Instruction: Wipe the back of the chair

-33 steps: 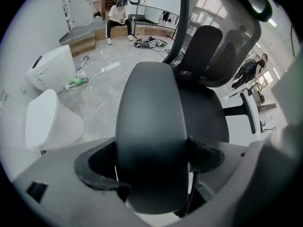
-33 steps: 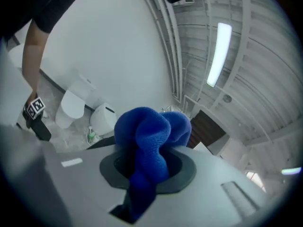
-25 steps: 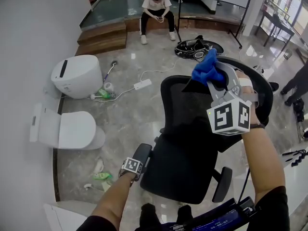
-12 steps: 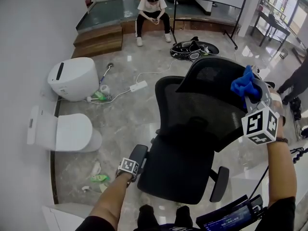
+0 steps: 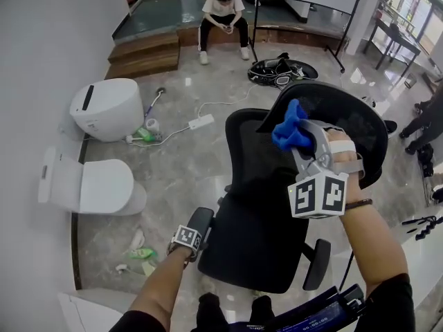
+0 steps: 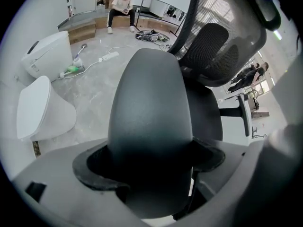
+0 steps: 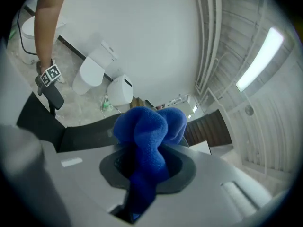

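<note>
Gripping a bunched blue cloth [image 5: 289, 131] between pinched jaws, the right gripper [image 5: 299, 142] hangs at the top of the black mesh chair back [image 5: 257, 154], which stands mid-floor. The gripper is just left of the curved headrest [image 5: 349, 126], and no view settles whether cloth meets mesh. Only the right gripper view shows the grip itself: the cloth [image 7: 150, 126] wadded up and trailing down through the jaws. That view also catches the person's other arm [image 7: 47, 27] at far left.

At near left, the left gripper [image 5: 196, 232] is clamped wide on the chair's left armrest [image 5: 205, 221]. The head view shows little more than its marker cube. The left gripper view shows the armrest pad [image 6: 151, 117] filling the gap between the jaws, with the back's mesh [image 6: 210, 51] rising beyond.

Further out, the head view takes in two white toilets [image 5: 104, 185] at left, a power strip [image 5: 202, 122] on the marble floor and a seated person [image 5: 223, 9] on the far steps.
</note>
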The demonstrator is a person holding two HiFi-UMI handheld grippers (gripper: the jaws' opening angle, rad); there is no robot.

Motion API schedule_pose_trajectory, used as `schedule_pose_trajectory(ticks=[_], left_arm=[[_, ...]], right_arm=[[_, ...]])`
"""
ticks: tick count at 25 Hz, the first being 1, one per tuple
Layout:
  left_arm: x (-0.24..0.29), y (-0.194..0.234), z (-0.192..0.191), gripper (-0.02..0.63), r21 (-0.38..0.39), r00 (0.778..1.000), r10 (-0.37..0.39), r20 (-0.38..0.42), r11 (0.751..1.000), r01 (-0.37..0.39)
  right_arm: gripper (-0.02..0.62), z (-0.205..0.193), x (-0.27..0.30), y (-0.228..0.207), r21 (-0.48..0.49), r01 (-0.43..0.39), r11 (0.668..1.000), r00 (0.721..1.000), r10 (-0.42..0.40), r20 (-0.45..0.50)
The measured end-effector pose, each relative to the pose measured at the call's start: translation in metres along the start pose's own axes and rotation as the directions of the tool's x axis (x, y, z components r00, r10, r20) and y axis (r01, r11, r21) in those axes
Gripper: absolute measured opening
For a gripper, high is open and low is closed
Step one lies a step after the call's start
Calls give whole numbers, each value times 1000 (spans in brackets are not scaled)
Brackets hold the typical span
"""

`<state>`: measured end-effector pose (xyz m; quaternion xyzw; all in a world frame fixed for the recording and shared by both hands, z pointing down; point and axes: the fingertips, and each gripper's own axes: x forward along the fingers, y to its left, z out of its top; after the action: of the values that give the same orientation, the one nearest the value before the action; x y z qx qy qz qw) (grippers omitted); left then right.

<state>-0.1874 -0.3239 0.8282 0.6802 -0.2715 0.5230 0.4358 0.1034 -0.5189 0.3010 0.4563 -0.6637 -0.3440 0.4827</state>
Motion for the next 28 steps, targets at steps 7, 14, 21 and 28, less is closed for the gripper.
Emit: schedule_pose_trajectory(ticks=[7,14,21,28], left_arm=[[7,-8,-10,486,-40,999,-49,4,998,50],[6,-7,-10,488,-28,1000,-21,2,999,21],[8,-6,-9,488,-25,1000,-16,-6,1000,16],[11,-9,-13,492,-36,1000,-25,-3,999,25]], right_arm=[[67,12,21,19,-136,26,990,1000,-25,9],[67,-90,-8,11,-178,-8,984,976,-32,-218],[67,-153,-63,6,-132,-25,991,936,-23,-351],[67,-14,-13,56,-226,36,974,999,-41,-16]])
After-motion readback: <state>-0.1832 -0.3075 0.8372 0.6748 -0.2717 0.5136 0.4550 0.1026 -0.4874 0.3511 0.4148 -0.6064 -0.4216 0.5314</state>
